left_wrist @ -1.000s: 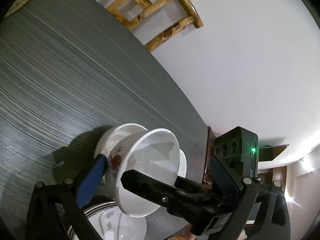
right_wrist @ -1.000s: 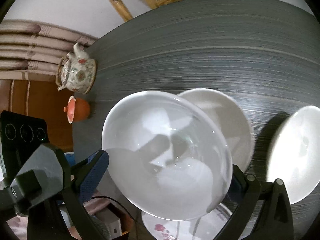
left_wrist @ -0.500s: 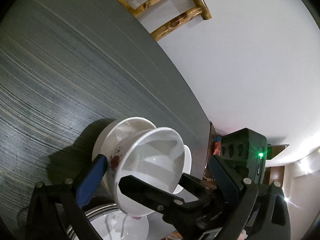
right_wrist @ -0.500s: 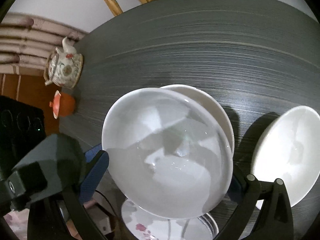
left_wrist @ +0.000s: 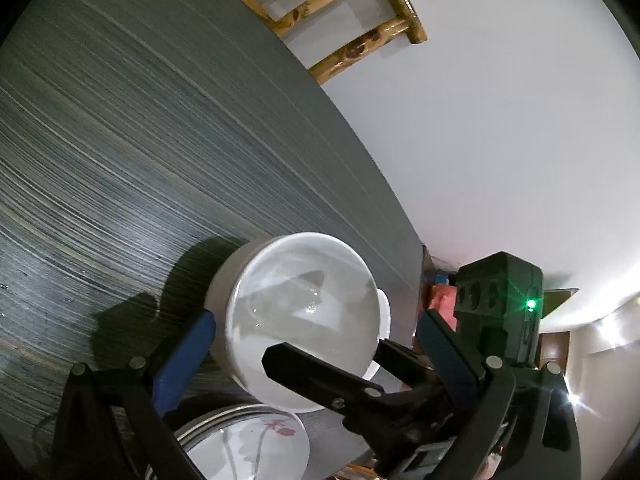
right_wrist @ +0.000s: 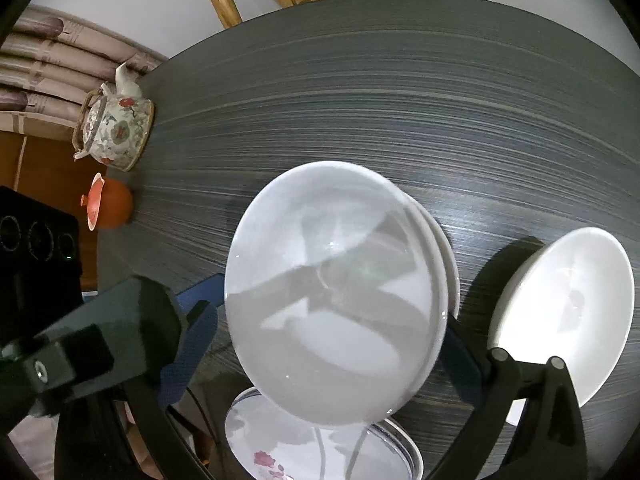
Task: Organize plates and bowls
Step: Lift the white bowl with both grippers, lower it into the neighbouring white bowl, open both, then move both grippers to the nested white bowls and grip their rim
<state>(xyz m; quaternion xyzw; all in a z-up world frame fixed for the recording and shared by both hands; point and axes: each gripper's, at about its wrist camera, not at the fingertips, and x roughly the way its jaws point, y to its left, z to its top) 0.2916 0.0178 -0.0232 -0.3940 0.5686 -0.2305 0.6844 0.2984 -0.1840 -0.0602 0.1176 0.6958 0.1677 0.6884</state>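
My right gripper (right_wrist: 332,332) is shut on a white bowl (right_wrist: 336,292), tilted and held just over a white plate (right_wrist: 448,256) on the dark table. My left gripper (left_wrist: 316,344) is open around that same bowl (left_wrist: 296,312); its blue pads (left_wrist: 184,356) stand beside the bowl without pressing it. The right gripper's black body (left_wrist: 496,312) shows in the left wrist view. A second white bowl (right_wrist: 560,316) stands at the right. A flowered plate on a steel-rimmed dish (right_wrist: 320,444) lies below the held bowl, also in the left wrist view (left_wrist: 248,448).
A flowered teapot (right_wrist: 116,128) and a small orange lidded pot (right_wrist: 108,202) stand at the table's left edge. A bamboo chair (left_wrist: 340,20) stands behind the table (left_wrist: 140,140). Folded fabric (right_wrist: 52,60) lies at far left.
The held bowl has tipped so its inside faces the left camera, and it has come down closer over the white plate. Both grippers shifted slightly with it.
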